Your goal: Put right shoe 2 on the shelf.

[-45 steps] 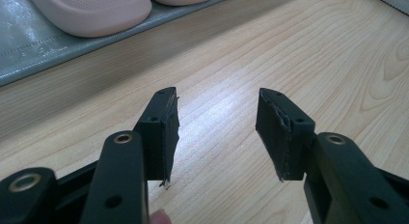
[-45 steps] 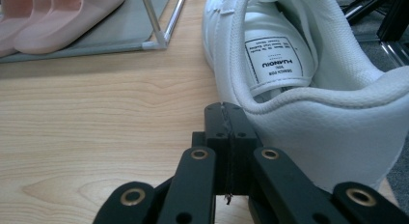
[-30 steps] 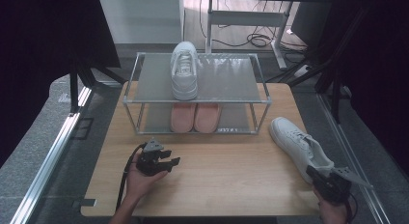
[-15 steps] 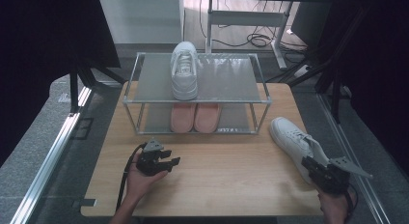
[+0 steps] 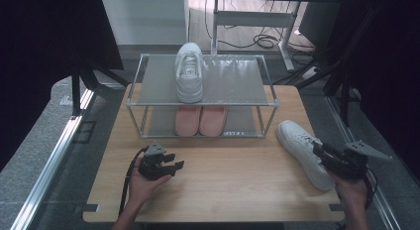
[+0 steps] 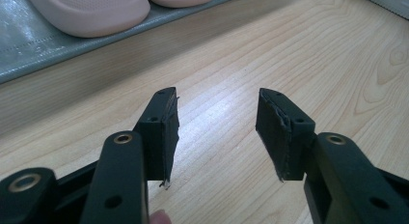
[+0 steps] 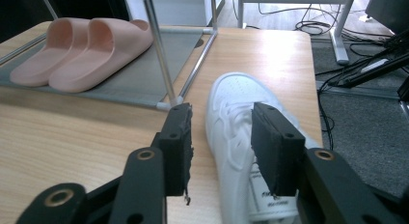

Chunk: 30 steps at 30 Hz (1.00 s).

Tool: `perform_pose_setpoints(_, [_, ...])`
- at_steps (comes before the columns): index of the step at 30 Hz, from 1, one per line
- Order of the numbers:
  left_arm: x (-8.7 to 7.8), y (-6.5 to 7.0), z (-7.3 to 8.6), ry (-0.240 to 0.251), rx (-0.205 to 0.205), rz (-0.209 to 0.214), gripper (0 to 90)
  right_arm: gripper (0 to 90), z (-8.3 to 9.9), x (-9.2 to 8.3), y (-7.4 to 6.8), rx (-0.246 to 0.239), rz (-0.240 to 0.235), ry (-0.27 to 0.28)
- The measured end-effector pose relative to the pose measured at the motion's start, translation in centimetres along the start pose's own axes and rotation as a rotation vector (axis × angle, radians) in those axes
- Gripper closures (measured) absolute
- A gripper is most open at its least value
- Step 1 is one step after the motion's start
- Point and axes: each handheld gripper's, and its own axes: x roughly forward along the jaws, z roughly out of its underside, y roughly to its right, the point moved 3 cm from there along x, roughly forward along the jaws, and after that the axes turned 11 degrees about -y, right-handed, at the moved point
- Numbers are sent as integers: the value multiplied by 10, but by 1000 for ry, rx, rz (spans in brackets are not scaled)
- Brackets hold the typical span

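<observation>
A white sneaker point(image 5: 303, 151) is seen lying on the wooden table point(image 5: 228, 190) near its right edge, just right of the two-tier shoe rack point(image 5: 203, 103). The right gripper point(image 5: 324, 155) is held over the sneaker's heel end; its jaws have just been opening and are spread apart, with the shoe seen beyond them but not pressed. The left gripper point(image 5: 173, 164) is rested low over bare tabletop, jaws apart, nothing held.

Rack point(image 5: 270, 105) at table point(image 5: 223, 190) rear; one sneaker point(image 5: 189, 71) on its top shelf, slippers point(image 5: 200, 120) on the bottom one. Second sneaker point(image 5: 299, 148) on the table, right of the rack (right gripper point(image 5: 324, 151) just above it). Left gripper point(image 5: 171, 163) front-left.
</observation>
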Motion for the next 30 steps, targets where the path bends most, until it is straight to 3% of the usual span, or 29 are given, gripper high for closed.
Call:
perform_pose_setpoints(15, [2, 1, 0, -6, 3, 3, 507, 586, -12, 7, 40, 37, 18, -45])
perform_pose_setpoints(23, [4, 2, 0, -11, 1, 3, 506, 578, -1, 18, 56, 53, 8, -96])
perform_pose_setpoints(30, [5, 2, 0, -13, 1, 2, 506, 565, 10, 30, 61, 44, -9, -137])
